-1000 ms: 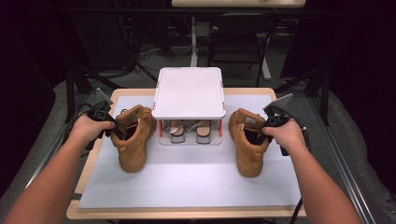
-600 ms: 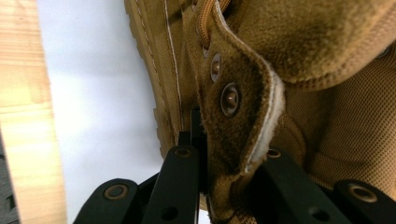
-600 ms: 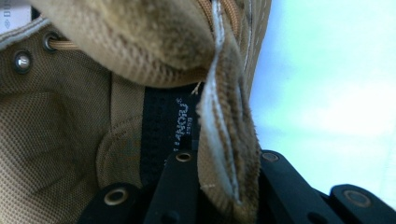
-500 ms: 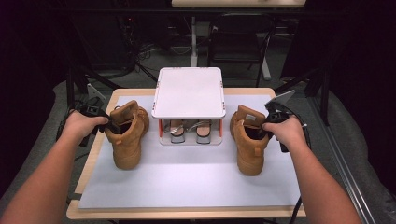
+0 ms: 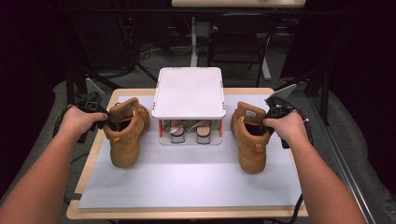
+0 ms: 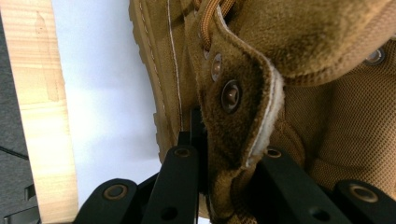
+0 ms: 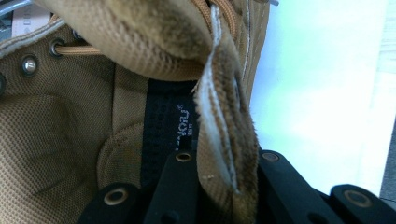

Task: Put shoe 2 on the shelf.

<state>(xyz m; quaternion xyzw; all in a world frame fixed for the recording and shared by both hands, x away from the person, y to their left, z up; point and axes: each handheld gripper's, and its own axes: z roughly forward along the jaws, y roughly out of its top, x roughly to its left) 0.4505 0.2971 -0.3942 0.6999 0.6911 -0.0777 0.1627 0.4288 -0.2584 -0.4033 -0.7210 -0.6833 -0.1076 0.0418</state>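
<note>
Two tan suede boots stand on the white mat (image 5: pixel 187 182), toes toward me. My left gripper (image 5: pixel 109 122) is shut on the outer collar flap of the left boot (image 5: pixel 126 140). In the left gripper view the jaws (image 6: pixel 229 154) pinch that flap beside its metal eyelets, with the left boot's lining (image 6: pixel 336 116) to the right. My right gripper (image 5: pixel 267 123) is shut on the collar of the right boot (image 5: pixel 250 140). The right gripper view has the jaws (image 7: pixel 224 163) clamped on the collar's edge, one jaw inside the right boot's opening (image 7: pixel 60 121).
A white-topped rack (image 5: pixel 189 92) stands between the boots at the back of the mat, with a pair of heeled shoes (image 5: pixel 189 131) under it. The wooden table (image 5: pixel 187 213) rims the mat. Chair legs and cables lie on the floor beyond.
Both hands have risen a little, pulling the boots' collars up with them. The left boot has shifted slightly left. Both grips stay the same.
</note>
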